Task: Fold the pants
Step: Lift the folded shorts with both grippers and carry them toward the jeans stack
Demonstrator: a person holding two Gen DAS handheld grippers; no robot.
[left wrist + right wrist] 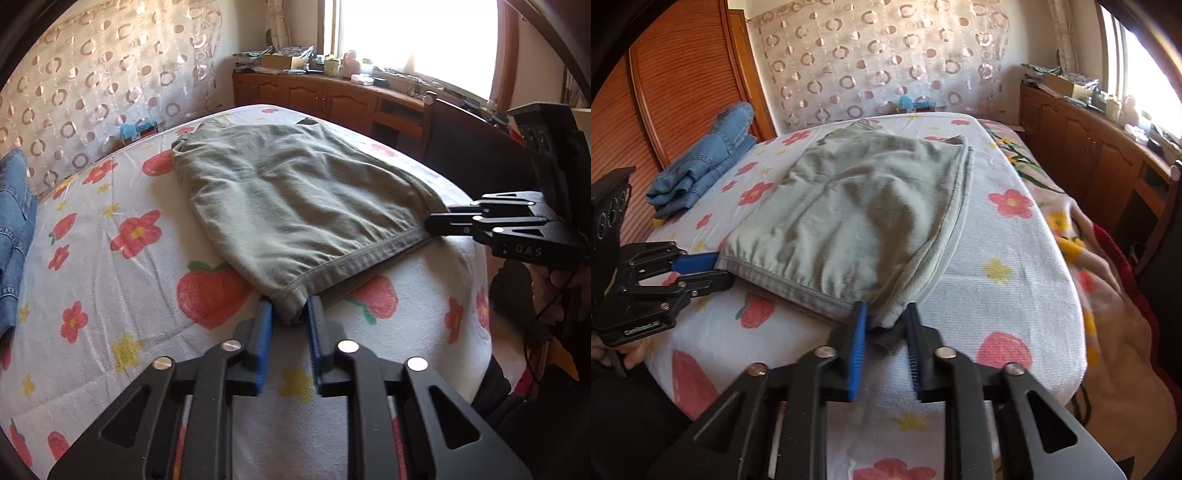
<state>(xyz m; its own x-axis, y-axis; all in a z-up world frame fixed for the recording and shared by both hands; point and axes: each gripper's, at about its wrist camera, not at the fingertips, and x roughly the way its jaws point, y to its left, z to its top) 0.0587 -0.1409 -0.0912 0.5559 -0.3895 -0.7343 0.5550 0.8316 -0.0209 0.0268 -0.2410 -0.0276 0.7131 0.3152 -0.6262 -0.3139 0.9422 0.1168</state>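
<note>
Grey-green pants [288, 192] lie folded on a bed with a flowered white cover [110, 258]; they also show in the right wrist view [864, 206]. My left gripper [290, 314] has its blue pads on either side of the near left corner of the hem, slightly apart. My right gripper [886, 321] stands the same way around the near right corner. Each gripper shows in the other's view: the right gripper [436, 223] and the left gripper [716, 269], both at the hem's ends.
Folded blue jeans [705, 162] lie at the bed's far left, also seen in the left wrist view [14, 229]. A wooden cabinet [314, 96] with clutter stands under the window. A patterned curtain [879, 55] hangs behind the bed. A blanket [1108, 295] drapes off the right side.
</note>
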